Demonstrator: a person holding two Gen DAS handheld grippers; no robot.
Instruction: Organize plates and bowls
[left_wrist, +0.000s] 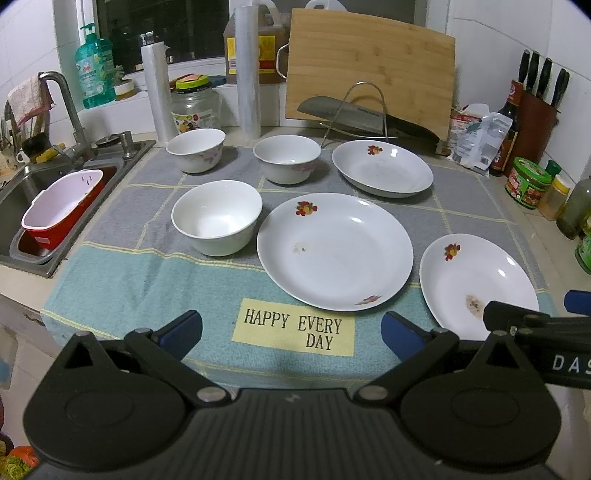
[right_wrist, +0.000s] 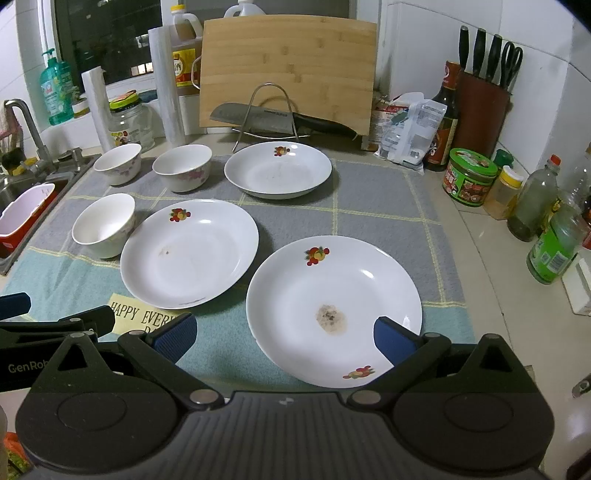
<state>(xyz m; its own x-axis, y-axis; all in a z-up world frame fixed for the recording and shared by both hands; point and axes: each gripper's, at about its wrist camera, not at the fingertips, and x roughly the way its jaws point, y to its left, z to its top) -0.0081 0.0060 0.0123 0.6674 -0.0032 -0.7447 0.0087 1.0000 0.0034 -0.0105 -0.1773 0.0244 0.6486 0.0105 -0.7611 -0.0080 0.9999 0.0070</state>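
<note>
three white plates and three white bowls are sitting apart on a grey and teal checked mat on the counter, nothing stacked. far plate is lying just in front of the wire rack w/ a cleaver resting across it, bamboo board leaning behind. middle plate is sitting at mat centre, faint smudge inside, near bowl just beside its left rim. near plate is lying at the mat's front right, carrying a brown stain at its centre. two rear bowls, left one & right one, are standing side by side near the back edge, pink flower print on each. left gripper is hovering over the "happy every day" label, jaws spread wide, gripping nothing. right gripper is hovering over the near plate's front rim, jaws likewise spread, right pad overlapping the plate in view; contact can't be confirmed. sink at left is holding a red & white tub. condiment bottles and a knife block are lining the right side.
</note>
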